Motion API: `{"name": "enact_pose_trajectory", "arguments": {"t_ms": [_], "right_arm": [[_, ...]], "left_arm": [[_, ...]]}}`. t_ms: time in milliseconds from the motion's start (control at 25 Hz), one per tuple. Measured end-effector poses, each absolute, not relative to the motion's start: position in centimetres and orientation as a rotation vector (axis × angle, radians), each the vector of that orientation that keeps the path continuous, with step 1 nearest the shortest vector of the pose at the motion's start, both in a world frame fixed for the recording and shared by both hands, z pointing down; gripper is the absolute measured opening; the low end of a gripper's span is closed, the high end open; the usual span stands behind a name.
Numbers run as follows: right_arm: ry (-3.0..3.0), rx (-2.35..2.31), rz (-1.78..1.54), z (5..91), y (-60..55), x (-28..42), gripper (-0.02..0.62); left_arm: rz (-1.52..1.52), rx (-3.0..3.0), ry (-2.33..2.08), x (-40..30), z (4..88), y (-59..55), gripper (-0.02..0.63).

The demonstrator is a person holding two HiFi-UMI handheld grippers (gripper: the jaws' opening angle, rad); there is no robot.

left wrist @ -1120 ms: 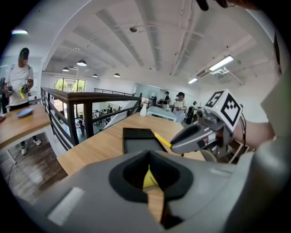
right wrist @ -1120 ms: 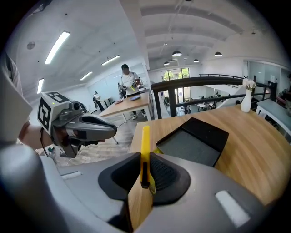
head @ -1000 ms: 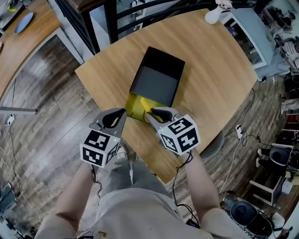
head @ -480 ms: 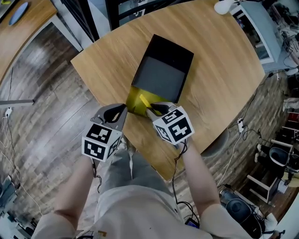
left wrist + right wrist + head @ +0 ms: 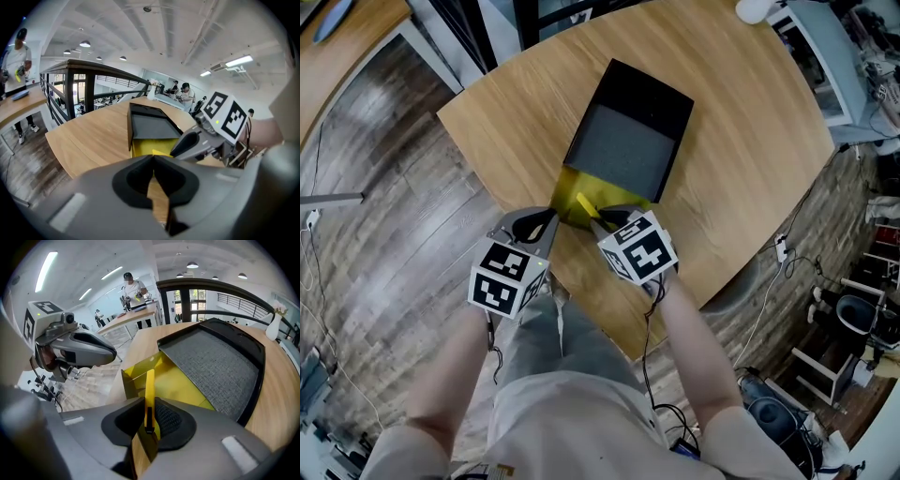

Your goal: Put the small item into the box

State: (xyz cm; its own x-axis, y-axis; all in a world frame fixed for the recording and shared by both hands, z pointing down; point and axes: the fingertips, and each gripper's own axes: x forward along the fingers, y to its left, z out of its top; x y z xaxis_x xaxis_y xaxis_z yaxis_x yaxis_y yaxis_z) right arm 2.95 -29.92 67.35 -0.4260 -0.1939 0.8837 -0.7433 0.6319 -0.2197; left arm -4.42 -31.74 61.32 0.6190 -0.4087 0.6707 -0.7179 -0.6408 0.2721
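A black box (image 5: pixel 652 92) lies open on the round wooden table (image 5: pixel 731 150), showing a grey foam panel (image 5: pixel 621 150) and a yellow compartment (image 5: pixel 602 190) at its near end. My right gripper (image 5: pixel 602 217) is shut on a thin yellow strip-like item (image 5: pixel 584 203), whose tip reaches over the compartment's near edge. In the right gripper view the item (image 5: pixel 149 390) stands upright between the pads, above the yellow compartment (image 5: pixel 183 385). My left gripper (image 5: pixel 546 221) is shut and empty, just left of the box's near corner. Its closed tips (image 5: pixel 153 161) point at the box (image 5: pixel 149 125).
A white vase (image 5: pixel 755 9) stands at the table's far edge. Black railings (image 5: pixel 487 28) and wooden flooring (image 5: pixel 375 169) lie to the left. The table's near edge (image 5: pixel 609 328) is just behind both grippers. People stand at a far counter (image 5: pixel 133 315).
Both grippers have moved forward toward the box. The yellow item in the right gripper now reaches over the yellow compartment's near edge.
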Motion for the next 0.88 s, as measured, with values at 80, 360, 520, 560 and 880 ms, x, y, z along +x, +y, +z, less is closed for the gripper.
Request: {"name": "enact_pose_trajectory", "arguments": {"t_ms": [80,360,520,560,880], "right_arm": [[-1.929,0.729,0.76,68.0,-29.9,3.0,0.063],[-1.866,0.722,0.756,69.4,-29.9,3.0,0.064],[-1.841,0.704,0.764,70.2,-29.9,2.5,0.064],[-1.835,0.699,0.764,70.4,-29.9,2.4,0.064],[-1.81,0.668,0.723,71.1,-30.4,2.1,0.065]], "left_arm": [[0.783,2.312,-0.879,-4.5,61.7,-31.7,0.003],[0.816,2.312,-0.9,-4.8,62.2,-31.7,0.003],[0.811,2.304,-0.901,-5.1,62.7,-31.3,0.003],[0.808,2.301,-0.902,-5.2,62.8,-31.3,0.003],[0.794,2.296,-0.936,-6.6,62.7,-31.4,0.003]]}}
